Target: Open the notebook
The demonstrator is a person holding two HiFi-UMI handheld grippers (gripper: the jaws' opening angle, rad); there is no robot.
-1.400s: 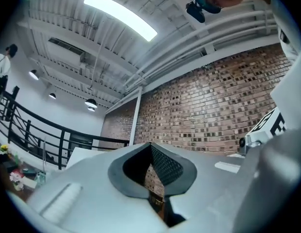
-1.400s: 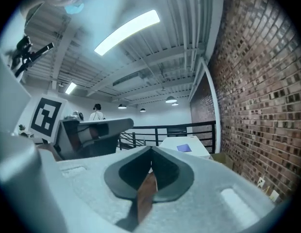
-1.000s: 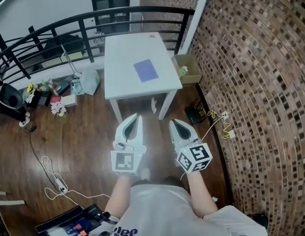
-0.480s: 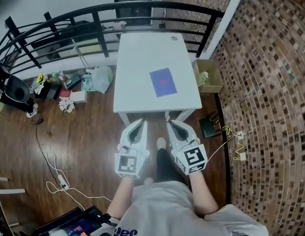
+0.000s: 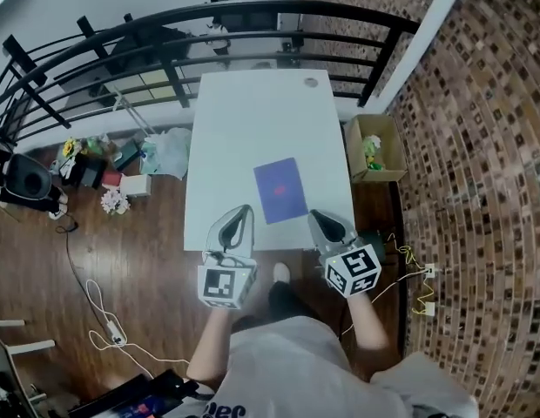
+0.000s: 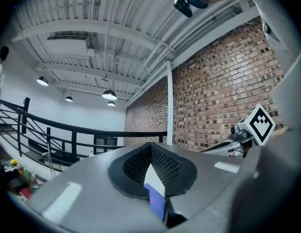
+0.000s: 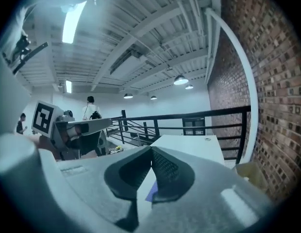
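A closed purple notebook point(image 5: 280, 190) lies flat on the white table point(image 5: 253, 120), near its front edge. My left gripper point(image 5: 241, 210) hovers over that edge just left of the notebook, its jaws closed together with nothing in them. My right gripper point(image 5: 316, 217) is at the notebook's right front corner, also shut and empty. In the left gripper view the notebook point(image 6: 158, 203) shows as a blue patch in the gap below the left gripper point(image 6: 151, 147). Through the right gripper point(image 7: 151, 152) only a purple sliver of the notebook point(image 7: 151, 193) appears.
A black railing point(image 5: 253, 16) runs behind the table. A cardboard box point(image 5: 374, 151) sits on the floor to the right, by the brick wall point(image 5: 479, 146). Clutter point(image 5: 104, 164) and cables point(image 5: 96, 312) lie on the floor at left. A small round object point(image 5: 310, 82) rests at the table's far end.
The person has walked up to the table. Both grippers have gone from over the floor to the table's front edge, either side of the notebook. Both jaws stayed shut.
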